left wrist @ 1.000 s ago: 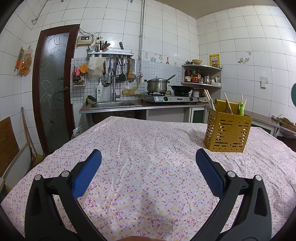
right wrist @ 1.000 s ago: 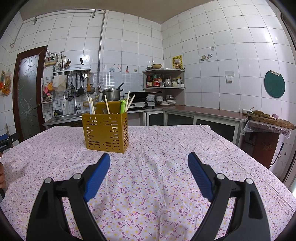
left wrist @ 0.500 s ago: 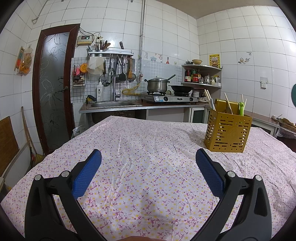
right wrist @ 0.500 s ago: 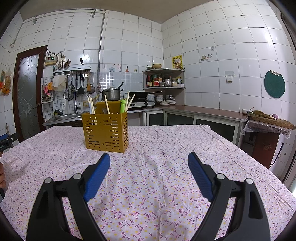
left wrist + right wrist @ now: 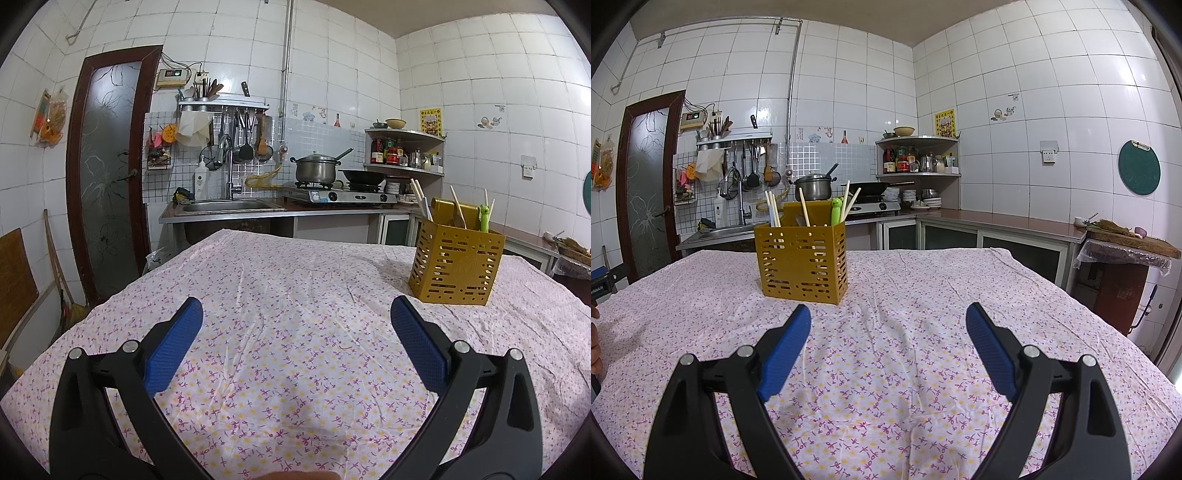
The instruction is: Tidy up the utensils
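Caddy (image 5: 801,262) holding chopsticks (image 5: 804,212), green utensil (image 5: 836,211), both grippers spread, empty.

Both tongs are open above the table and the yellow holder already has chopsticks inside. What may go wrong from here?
1. The yellow holder is tall and stands on wrinkled cloth; a side push from the right tongs may tip it.
2. The chopsticks lean loosely outward, so pulling one may disturb the others.
3. The left tongs may drag the cloth and shift the holder.
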`<control>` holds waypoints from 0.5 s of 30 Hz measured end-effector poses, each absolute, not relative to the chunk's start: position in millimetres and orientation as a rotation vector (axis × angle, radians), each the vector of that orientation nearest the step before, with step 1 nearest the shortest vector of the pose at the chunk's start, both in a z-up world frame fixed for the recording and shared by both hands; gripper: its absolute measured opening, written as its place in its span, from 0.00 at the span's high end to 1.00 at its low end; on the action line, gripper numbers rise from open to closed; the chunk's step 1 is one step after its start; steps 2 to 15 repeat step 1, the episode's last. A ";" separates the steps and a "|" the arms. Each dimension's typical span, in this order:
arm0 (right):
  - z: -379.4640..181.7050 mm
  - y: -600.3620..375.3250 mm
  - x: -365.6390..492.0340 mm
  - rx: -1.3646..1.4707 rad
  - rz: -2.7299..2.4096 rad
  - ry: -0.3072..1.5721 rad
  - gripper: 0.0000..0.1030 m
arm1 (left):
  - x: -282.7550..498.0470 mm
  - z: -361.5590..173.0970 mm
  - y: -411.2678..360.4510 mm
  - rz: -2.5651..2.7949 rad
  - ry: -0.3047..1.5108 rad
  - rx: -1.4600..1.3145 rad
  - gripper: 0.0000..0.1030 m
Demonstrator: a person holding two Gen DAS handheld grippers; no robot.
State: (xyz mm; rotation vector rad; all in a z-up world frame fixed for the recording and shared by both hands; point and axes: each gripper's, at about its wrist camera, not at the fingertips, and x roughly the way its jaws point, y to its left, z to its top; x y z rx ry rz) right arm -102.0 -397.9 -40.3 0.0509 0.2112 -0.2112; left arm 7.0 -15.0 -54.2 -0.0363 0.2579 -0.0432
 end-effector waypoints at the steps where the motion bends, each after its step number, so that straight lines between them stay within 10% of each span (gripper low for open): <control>1: -40.2 -398.0 -102.0 0.051 -0.211 0.211 0.18 | 7.0 -55.1 -15.5 -0.044 0.258 -0.036 0.05; 15: -40.2 -398.0 -102.0 0.051 -0.211 0.211 0.18 | 7.0 -55.1 -15.5 -0.044 0.258 -0.036 0.05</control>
